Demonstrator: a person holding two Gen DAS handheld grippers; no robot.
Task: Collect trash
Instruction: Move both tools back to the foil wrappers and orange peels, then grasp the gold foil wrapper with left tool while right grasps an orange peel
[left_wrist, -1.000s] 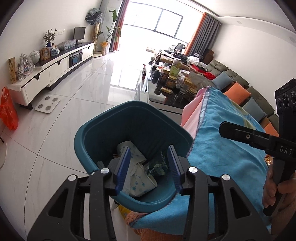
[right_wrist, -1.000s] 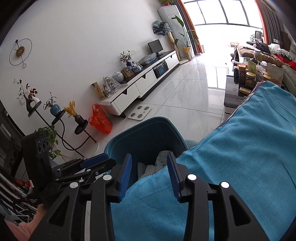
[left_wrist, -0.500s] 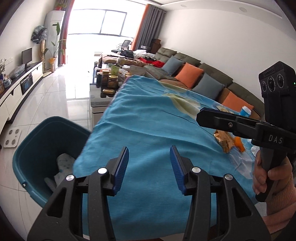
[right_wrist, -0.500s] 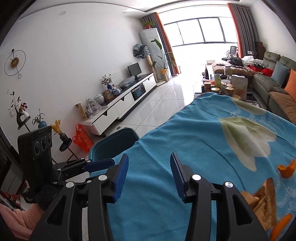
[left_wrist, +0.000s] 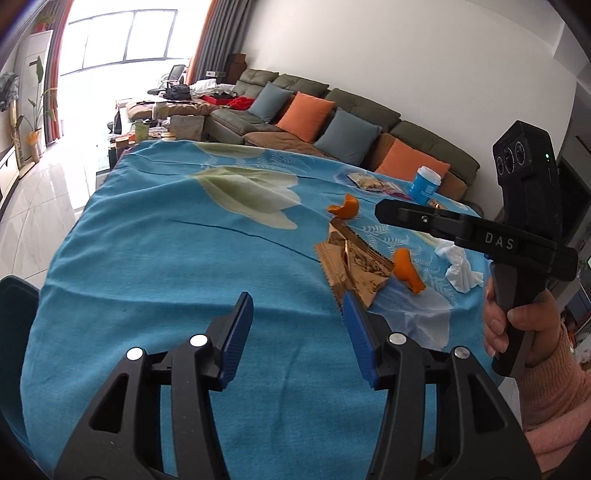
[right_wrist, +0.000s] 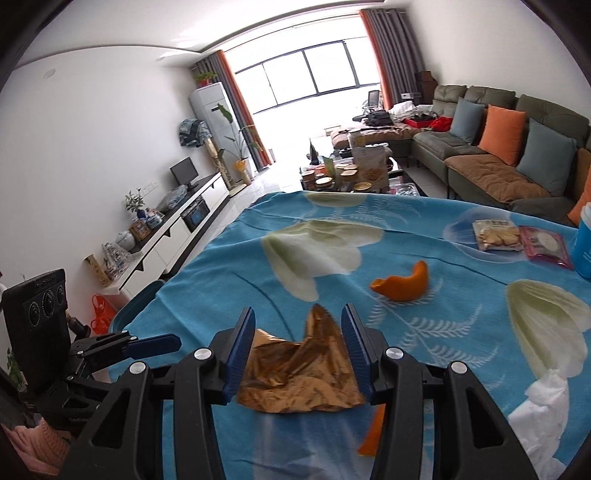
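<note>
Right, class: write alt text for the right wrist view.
The open right gripper straddles a crumpled gold foil wrapper on a blue floral tablecloth. Orange peel, white tissue and snack packets lie beyond.

Glossy crinkled foil wrapper, matt cloth
</note>
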